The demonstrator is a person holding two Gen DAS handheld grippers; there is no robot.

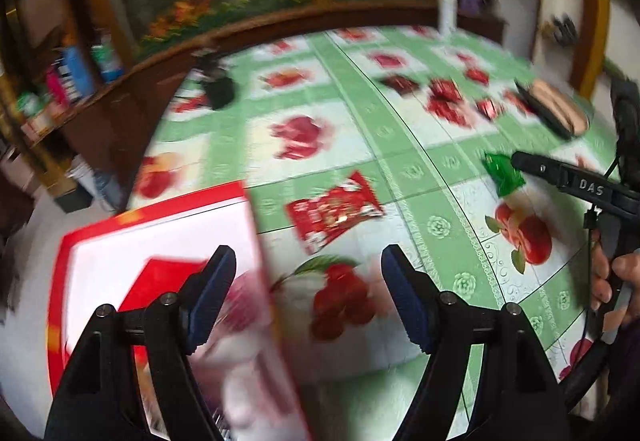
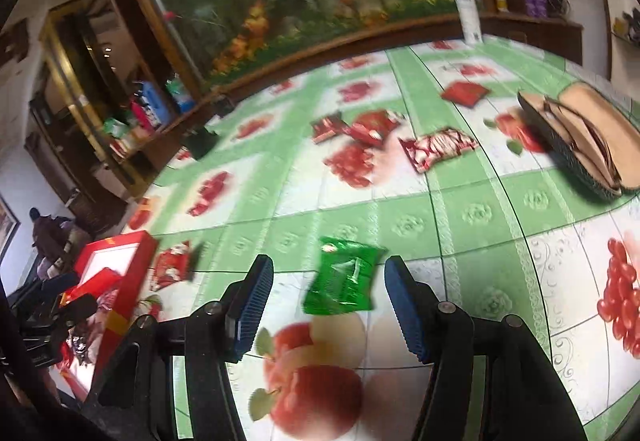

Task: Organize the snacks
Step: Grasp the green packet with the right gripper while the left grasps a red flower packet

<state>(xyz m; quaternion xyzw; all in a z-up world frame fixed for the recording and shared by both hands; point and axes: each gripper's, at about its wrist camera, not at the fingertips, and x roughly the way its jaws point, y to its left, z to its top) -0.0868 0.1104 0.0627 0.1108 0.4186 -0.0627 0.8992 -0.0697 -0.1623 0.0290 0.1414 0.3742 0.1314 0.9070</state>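
Observation:
A red-rimmed white box (image 1: 160, 241) sits at the table's near left; it also shows in the right wrist view (image 2: 116, 261). My left gripper (image 1: 308, 297) is open and empty, its left finger over the box's right edge. A red snack packet (image 1: 334, 217) lies on the cloth just ahead of it, also seen beside the box (image 2: 172, 267). My right gripper (image 2: 328, 305) is open, low over the table, with a green snack packet (image 2: 344, 277) lying between its fingers. The same green packet (image 1: 502, 173) shows at the right gripper's tip in the left view. Several red packets (image 2: 372, 127) lie farther back.
The table wears a green-and-white fruit-print cloth (image 2: 460, 209). A tan hat-like item (image 2: 580, 137) lies at the far right. A white spray bottle (image 2: 466, 11) stands at the back edge. A small black object (image 1: 220, 89) sits at the back left. A wooden-framed flower panel stands behind.

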